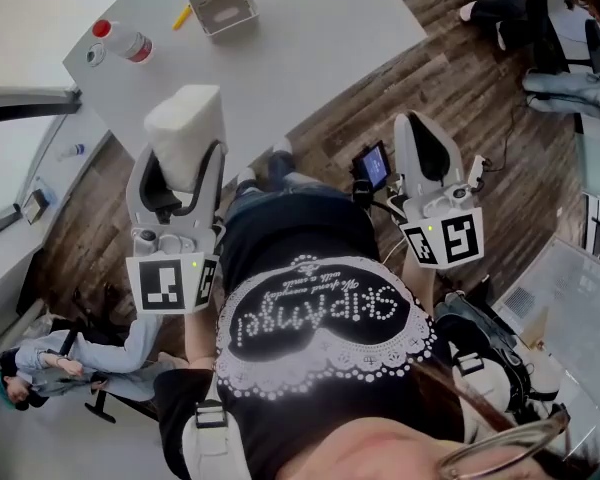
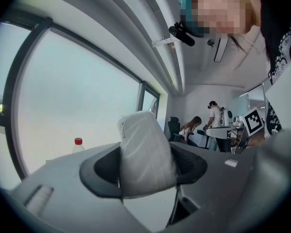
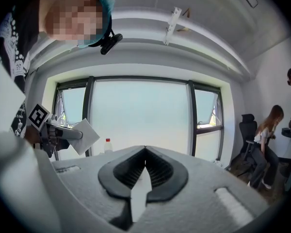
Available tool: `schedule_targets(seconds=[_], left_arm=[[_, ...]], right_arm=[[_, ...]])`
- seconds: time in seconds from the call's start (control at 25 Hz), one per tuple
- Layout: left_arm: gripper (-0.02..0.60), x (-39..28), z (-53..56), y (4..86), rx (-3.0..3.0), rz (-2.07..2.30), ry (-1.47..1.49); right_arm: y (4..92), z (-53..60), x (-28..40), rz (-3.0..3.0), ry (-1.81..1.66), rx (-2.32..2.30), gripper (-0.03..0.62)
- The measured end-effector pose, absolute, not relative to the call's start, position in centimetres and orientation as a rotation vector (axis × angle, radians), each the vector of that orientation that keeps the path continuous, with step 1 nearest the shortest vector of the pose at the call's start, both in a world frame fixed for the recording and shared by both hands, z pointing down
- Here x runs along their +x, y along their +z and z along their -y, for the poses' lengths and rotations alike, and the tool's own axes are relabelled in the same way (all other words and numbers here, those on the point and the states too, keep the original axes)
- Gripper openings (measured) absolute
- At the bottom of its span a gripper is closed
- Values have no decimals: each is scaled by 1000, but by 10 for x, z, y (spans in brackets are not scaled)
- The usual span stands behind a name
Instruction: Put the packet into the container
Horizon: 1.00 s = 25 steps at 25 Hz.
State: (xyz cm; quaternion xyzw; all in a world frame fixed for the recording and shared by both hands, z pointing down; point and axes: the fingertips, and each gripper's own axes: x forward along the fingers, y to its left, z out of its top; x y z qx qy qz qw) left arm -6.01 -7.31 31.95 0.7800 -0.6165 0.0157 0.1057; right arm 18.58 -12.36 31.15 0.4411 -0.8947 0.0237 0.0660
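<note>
the left hand-held gripper [image 1: 183, 173] pinches a soft white packet [image 1: 186, 128] between its two jaws. the jaws stand wide around it, their dark pads press on both of its sides, and the upper part of the packet sticks out beyond the tips. in the left gripper view the packet fills the gap between the pads and leans slightly to the right. the right hand-held gripper [image 1: 421, 128] is on the right, well apart from the left one. its jaws are pressed together at the tips with nothing between them. both point away from the person towards a pale desk [image 1: 310, 58], and the packet is over the desk's near edge in the head view. the container [image 1: 228, 28], a small grey rectangular tray, sits towards the far side of the desk, well apart from the packet. just left of it lies a small yellow object [image 1: 182, 16]. farther left, a clear bottle [image 1: 130, 43] with a red cap lies on its side near the desk's left edge. the wooden floor [image 1: 460, 88] shows to the right of the desk.
</note>
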Motion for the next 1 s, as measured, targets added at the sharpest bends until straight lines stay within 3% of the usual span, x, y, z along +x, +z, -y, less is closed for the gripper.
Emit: schedule_targets(seconds=[1.0], left_arm=[[284,-36,80,323,2274,1853,35]], right_arm=[[326,139,200,2733,101,1271,2]])
